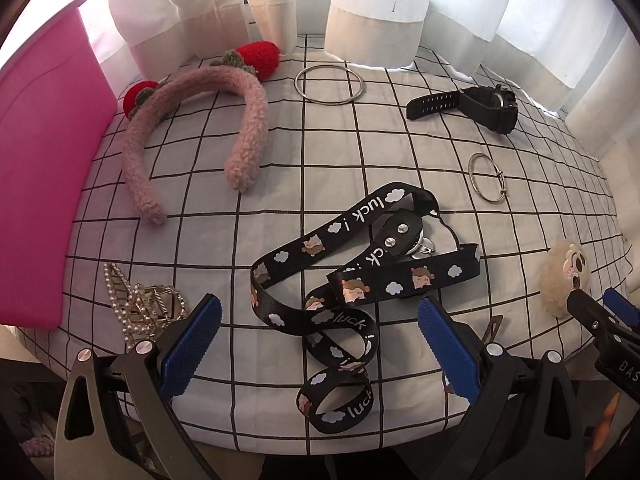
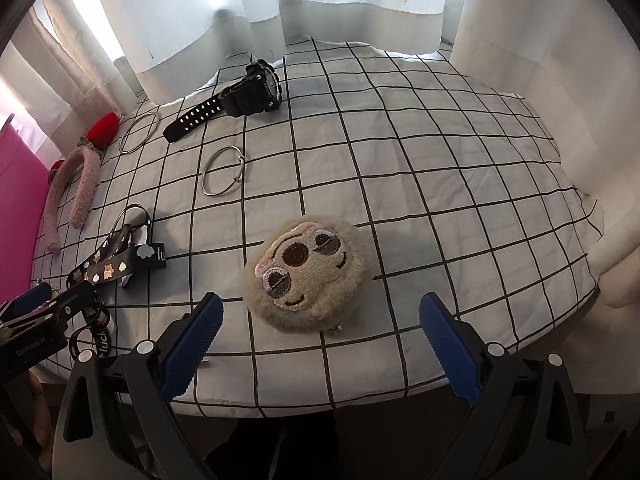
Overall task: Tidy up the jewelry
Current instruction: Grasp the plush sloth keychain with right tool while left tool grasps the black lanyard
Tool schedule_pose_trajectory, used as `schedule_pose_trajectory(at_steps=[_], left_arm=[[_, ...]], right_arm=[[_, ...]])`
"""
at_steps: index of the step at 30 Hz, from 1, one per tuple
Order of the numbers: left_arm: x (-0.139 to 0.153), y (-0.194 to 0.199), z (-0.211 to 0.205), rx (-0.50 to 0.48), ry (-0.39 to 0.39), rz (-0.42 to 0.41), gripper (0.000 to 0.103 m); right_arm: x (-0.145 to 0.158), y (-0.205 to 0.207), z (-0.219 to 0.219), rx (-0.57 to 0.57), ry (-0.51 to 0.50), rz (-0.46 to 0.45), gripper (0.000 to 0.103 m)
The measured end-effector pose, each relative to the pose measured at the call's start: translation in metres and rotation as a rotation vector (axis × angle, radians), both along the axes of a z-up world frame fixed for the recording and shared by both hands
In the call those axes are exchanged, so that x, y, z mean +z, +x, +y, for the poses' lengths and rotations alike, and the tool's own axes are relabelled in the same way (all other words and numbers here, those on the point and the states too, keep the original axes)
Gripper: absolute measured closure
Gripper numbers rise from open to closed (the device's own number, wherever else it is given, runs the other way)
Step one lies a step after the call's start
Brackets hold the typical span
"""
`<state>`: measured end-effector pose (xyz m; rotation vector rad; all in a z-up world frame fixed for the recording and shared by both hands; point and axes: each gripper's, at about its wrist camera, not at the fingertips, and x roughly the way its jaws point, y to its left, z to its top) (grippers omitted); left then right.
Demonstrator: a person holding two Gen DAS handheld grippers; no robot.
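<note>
- Hovering at the table's near edge, left gripper (image 1: 318,340) gapes wide and holds nothing; lanyard (image 1: 360,272) lies between its fingers, likely the first pick.
- Right gripper (image 2: 320,340) is equally wide and empty, with plush (image 2: 306,276) just ahead at 12 o'clock.
- Loose on the cloth (image 2: 420,160) in left view: headband (image 1: 192,136) at 10, bangle (image 1: 329,83) at 12, watch (image 1: 472,106) at 1, ring (image 1: 486,178) at 2, pearl clip (image 1: 140,304) at 8.
- Pink bin (image 1: 44,168) at 9, probably the destination.
</note>
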<state>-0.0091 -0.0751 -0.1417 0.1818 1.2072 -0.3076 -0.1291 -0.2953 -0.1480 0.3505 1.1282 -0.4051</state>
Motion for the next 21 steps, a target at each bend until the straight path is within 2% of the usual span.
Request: schedule_pose_trajectory(at_steps=[4, 14, 16, 21], left_arm=[[-0.01, 0.007, 0.001, 0.027, -0.003, 0.01, 0.006], [-0.035, 0.01, -0.013, 0.003, 0.033, 0.034, 0.006], [-0.037, 0.01, -0.015, -0.001, 0.04, 0.015, 0.005], [-0.039, 0.011, -0.016, 0.004, 0.029, -0.016, 0.005]], right_arm=[[-0.013, 0.011, -0.005, -0.015, 0.013, 0.025, 0.009], [-0.03, 0.021, -0.01, -0.008, 0.028, 0.04, 0.009], [-0.035, 0.023, -0.012, -0.011, 0.041, 0.054, 0.009], [-0.039, 0.028, -0.007, 0.02, -0.021, 0.076, 0.009]])
